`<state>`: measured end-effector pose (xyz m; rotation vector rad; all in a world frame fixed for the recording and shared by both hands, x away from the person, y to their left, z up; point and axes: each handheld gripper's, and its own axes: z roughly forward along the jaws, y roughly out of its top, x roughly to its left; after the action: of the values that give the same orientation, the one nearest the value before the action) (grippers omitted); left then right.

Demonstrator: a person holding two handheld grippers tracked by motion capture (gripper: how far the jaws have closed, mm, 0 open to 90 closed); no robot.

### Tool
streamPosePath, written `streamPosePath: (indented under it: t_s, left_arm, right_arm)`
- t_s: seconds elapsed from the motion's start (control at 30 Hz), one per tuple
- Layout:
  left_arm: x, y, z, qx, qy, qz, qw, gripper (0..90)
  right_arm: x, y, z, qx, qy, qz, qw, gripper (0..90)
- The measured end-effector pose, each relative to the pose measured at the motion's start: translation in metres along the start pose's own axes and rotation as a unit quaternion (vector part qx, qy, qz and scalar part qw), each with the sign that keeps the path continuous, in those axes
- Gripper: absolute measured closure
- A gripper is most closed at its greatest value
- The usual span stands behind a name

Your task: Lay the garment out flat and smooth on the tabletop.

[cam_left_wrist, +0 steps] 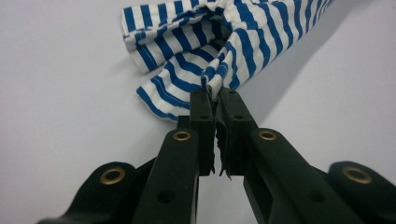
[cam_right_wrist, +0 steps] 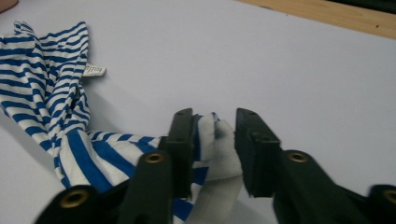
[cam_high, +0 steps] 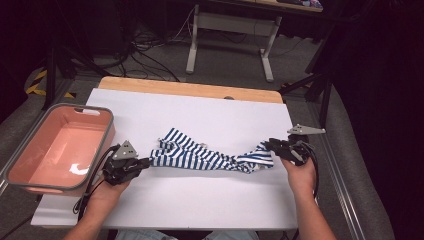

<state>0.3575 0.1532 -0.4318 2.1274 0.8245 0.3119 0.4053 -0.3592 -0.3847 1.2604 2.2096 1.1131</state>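
Striped garment (cam_high: 210,155) lies bunched mid-desk (cam_high: 200,200). Left gripper (cam_left_wrist: 215,100) jaws pinch its left end; right gripper (cam_right_wrist: 212,140) jaws parted, cloth loose between them, pads not pressing.

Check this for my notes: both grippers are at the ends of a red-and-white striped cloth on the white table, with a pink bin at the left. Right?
Not quite: the cloth is blue-and-white striped, as the high view shows. The rest stands: the left gripper and right gripper are at its ends on the white table, with the pink bin at the left.
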Motion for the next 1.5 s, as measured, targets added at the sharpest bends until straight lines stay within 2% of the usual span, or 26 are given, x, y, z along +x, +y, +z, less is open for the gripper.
streamPosePath:
  t_s: [0.1, 0.17, 0.27, 0.33, 0.4, 0.43, 0.5, 0.53, 0.57, 0.63, 0.7, 0.87, 1.0, 1.07, 1.23, 1.5]
  left_arm:
    - [-0.001, -0.003, -0.001, 0.003, -0.001, 0.000, 1.0000, 85.5]
    - [-0.001, -0.003, 0.000, 0.003, -0.002, -0.001, 1.0000, 85.5]
    - [-0.001, -0.003, 0.000, 0.002, -0.003, -0.003, 1.0000, 85.5]
    - [-0.001, -0.003, 0.000, 0.002, -0.003, -0.003, 1.0000, 85.4]
    - [-0.001, -0.003, 0.001, 0.002, -0.003, -0.003, 1.0000, 85.3]
    - [-0.001, -0.003, 0.001, 0.001, -0.004, -0.005, 1.0000, 85.4]
    - [-0.001, -0.003, 0.001, 0.000, -0.003, -0.004, 1.0000, 85.4]
    - [-0.002, -0.003, 0.001, 0.001, -0.003, -0.002, 1.0000, 85.4]
    - [-0.002, -0.003, 0.001, 0.001, -0.004, -0.001, 1.0000, 85.4]
    - [-0.002, -0.003, 0.001, 0.000, -0.004, -0.003, 1.0000, 85.4]
    - [-0.002, -0.003, 0.000, -0.001, -0.006, -0.002, 1.0000, 85.4]
    - [-0.004, -0.005, -0.002, 0.000, -0.009, 0.000, 1.0000, 85.3]
    - [-0.008, -0.008, -0.003, 0.001, -0.012, 0.002, 0.9999, 85.3]
    - [-0.010, -0.009, -0.005, 0.001, -0.012, 0.005, 0.9999, 85.2]
    - [-0.013, -0.013, -0.007, 0.001, -0.013, 0.006, 0.9999, 84.9]
    - [-0.016, -0.017, -0.010, 0.001, -0.019, 0.009, 0.9998, 84.7]
  right_arm:
    - [0.003, -0.006, -0.013, -0.022, -0.005, -0.008, 0.9997, 52.5]
    - [0.008, -0.015, -0.028, -0.032, 0.001, -0.022, 0.9992, 42.0]
    - [0.011, -0.022, -0.035, -0.022, 0.013, -0.028, 0.9993, 36.8]
    - [0.013, -0.031, -0.040, -0.013, 0.024, -0.032, 0.9991, 36.6]
    - [0.015, -0.038, -0.041, -0.002, 0.025, -0.037, 0.9990, 36.7]
    - [0.016, -0.041, -0.040, 0.008, 0.025, -0.040, 0.9988, 37.6]
    - [0.020, -0.049, -0.033, 0.037, 0.030, -0.057, 0.9973, 50.3]
    - [0.020, -0.049, -0.033, 0.037, 0.030, -0.057, 0.9973, 50.3]
    - [0.021, -0.050, -0.030, 0.047, 0.031, -0.061, 0.9966, 55.4]
    - [0.024, -0.050, -0.025, 0.059, 0.034, -0.071, 0.9951, 72.2]
    - [0.028, -0.046, -0.024, 0.058, 0.036, -0.081, 0.9944, 85.8]
    - [0.035, -0.025, -0.029, 0.021, 0.043, -0.090, 0.9948, 88.7]
    - [0.038, 0.001, -0.032, -0.011, 0.047, -0.094, 0.9944, 88.8]
    - [0.039, 0.010, -0.030, -0.014, 0.046, -0.098, 0.9940, 88.8]
    - [0.041, 0.033, -0.016, -0.023, 0.040, -0.106, 0.9933, 88.8]
    - [0.024, 0.048, 0.021, -0.013, 0.012, -0.076, 0.9969, 87.5]
